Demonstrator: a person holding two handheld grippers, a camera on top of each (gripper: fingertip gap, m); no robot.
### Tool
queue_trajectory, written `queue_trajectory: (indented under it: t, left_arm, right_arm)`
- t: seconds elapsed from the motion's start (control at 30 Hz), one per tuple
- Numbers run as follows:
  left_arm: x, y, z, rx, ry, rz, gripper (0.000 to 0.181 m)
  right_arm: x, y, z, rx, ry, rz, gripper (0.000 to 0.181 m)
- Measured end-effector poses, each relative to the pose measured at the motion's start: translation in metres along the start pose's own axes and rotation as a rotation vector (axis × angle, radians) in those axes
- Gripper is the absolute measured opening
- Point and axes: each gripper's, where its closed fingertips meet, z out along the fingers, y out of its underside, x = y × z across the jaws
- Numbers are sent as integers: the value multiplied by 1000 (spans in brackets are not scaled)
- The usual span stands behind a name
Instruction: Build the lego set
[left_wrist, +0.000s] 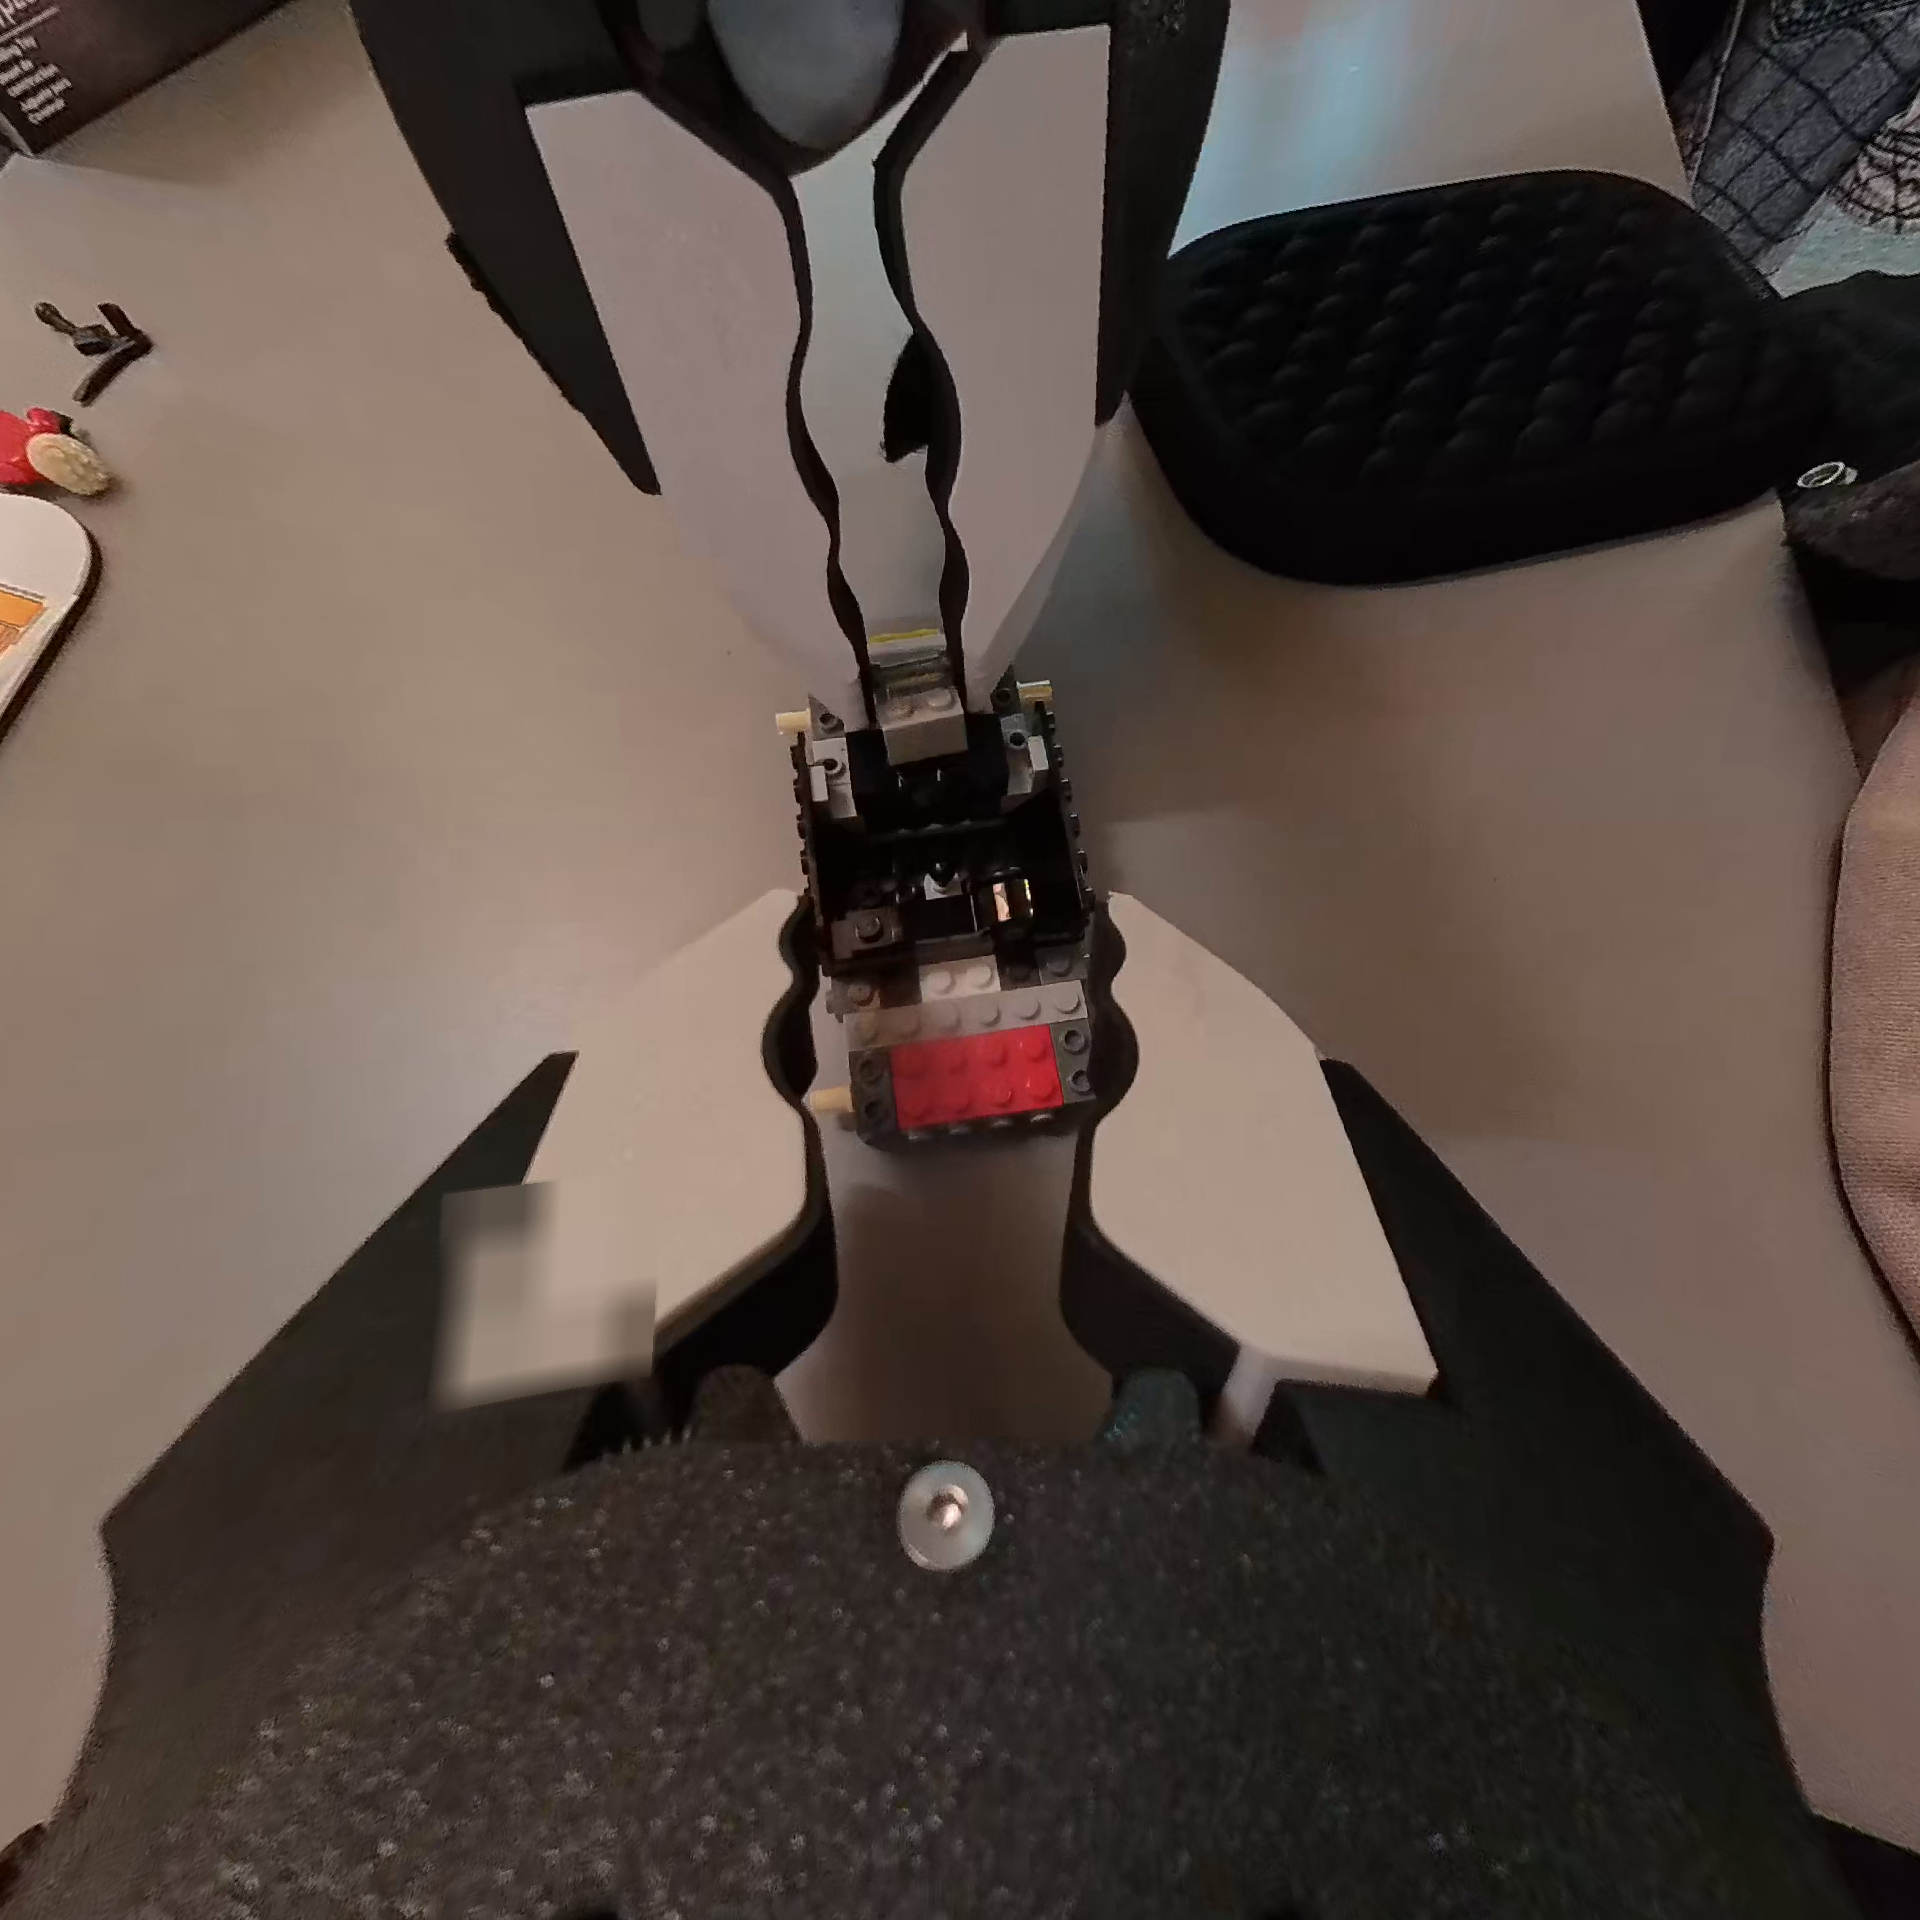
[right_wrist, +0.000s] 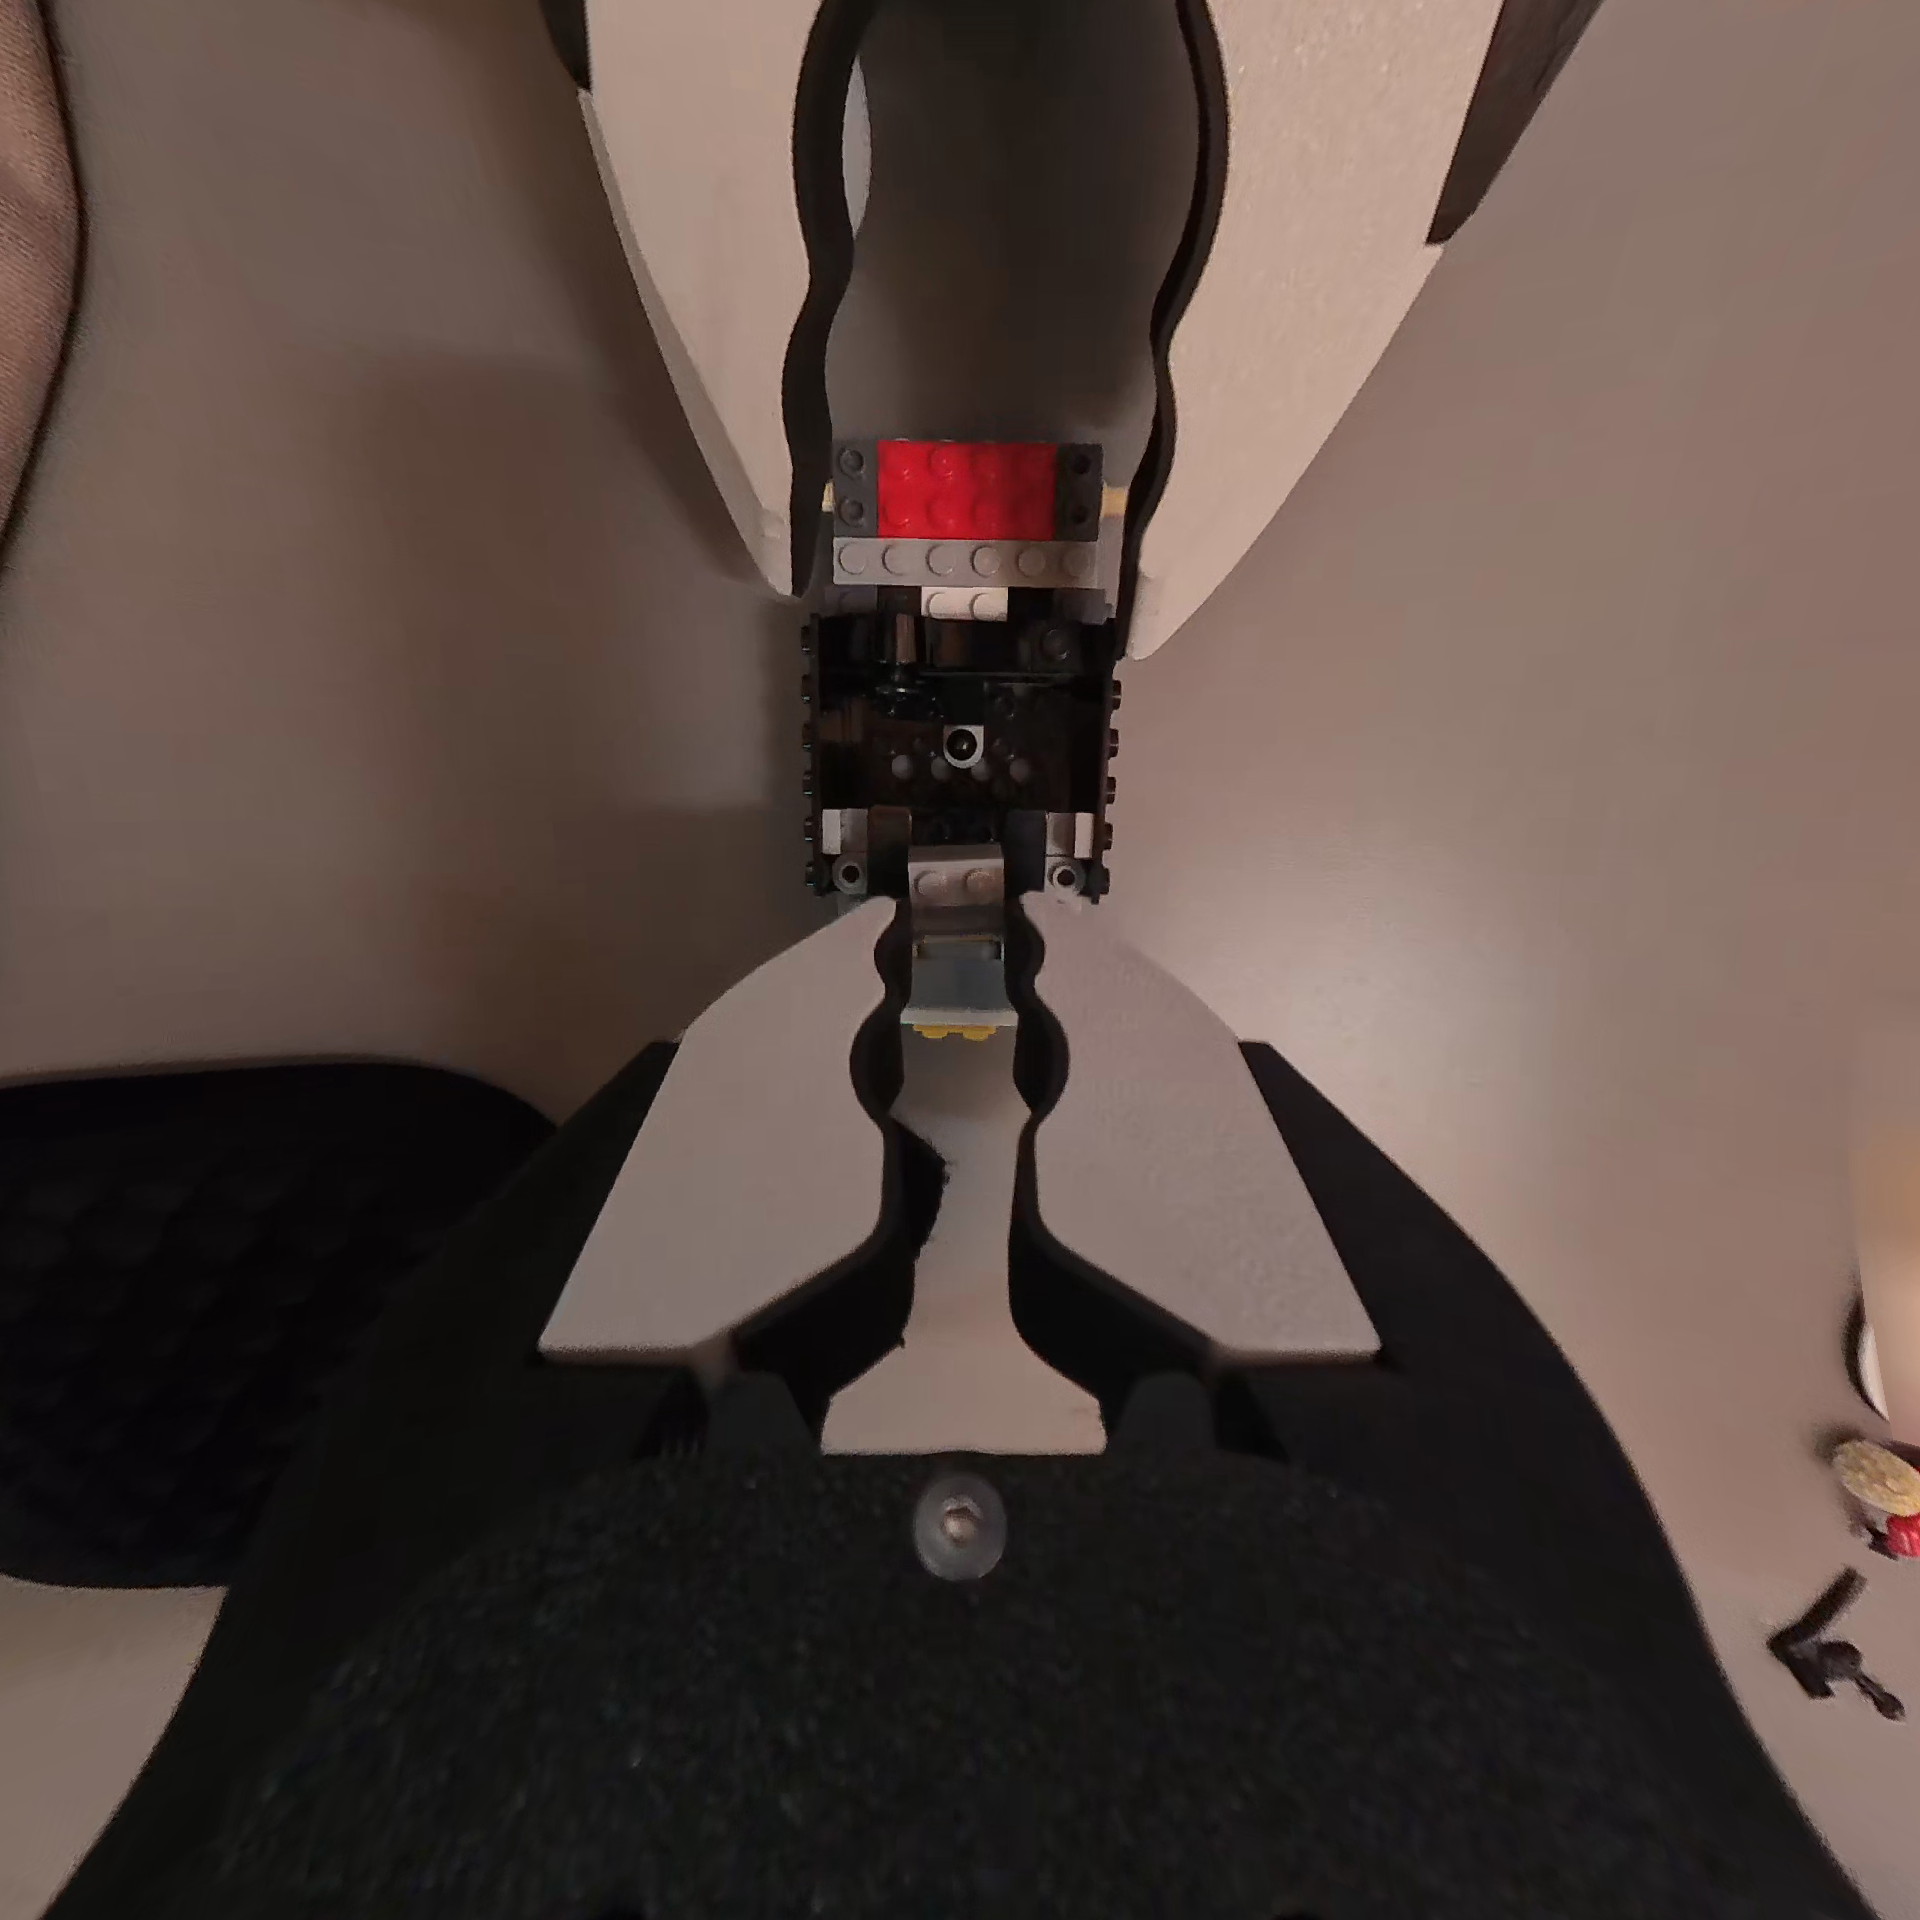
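A lego model (left_wrist: 945, 894) with a black body, grey plates and a red plate (left_wrist: 977, 1081) lies on the grey table. My left gripper (left_wrist: 951, 925) is shut on the model's red end, one finger on each side. My right gripper (left_wrist: 920, 707) comes in from the far side, shut on a small grey piece (left_wrist: 916, 722) that touches the model's other end. In the right wrist view, my right gripper (right_wrist: 954, 914) holds the small grey piece (right_wrist: 956, 971), yellow underneath, against the model (right_wrist: 956, 727). The left gripper (right_wrist: 966, 613) clamps the red plate (right_wrist: 966, 488) end.
A black textured pad (left_wrist: 1455, 374) lies beside the right gripper and also shows in the right wrist view (right_wrist: 208, 1299). A small black part (left_wrist: 99, 343) and a red and tan piece (left_wrist: 47, 452) lie at the left, near a white card (left_wrist: 31, 592). Grey cloth (left_wrist: 1881, 987) lies at the right edge. My right fingertips sit around 5 cm from my left ones.
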Motion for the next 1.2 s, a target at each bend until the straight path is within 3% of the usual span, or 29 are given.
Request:
queue_trajectory:
  t: [0.03,1.2]
  left_arm:
    - [0,0,0,0,0,0,49]
    - [1,7,6,-24,10,-23,47]
  right_arm:
    - [0,2,0,-13,-3,3,16]
    - [5,9,-5,-294,9,167,17]
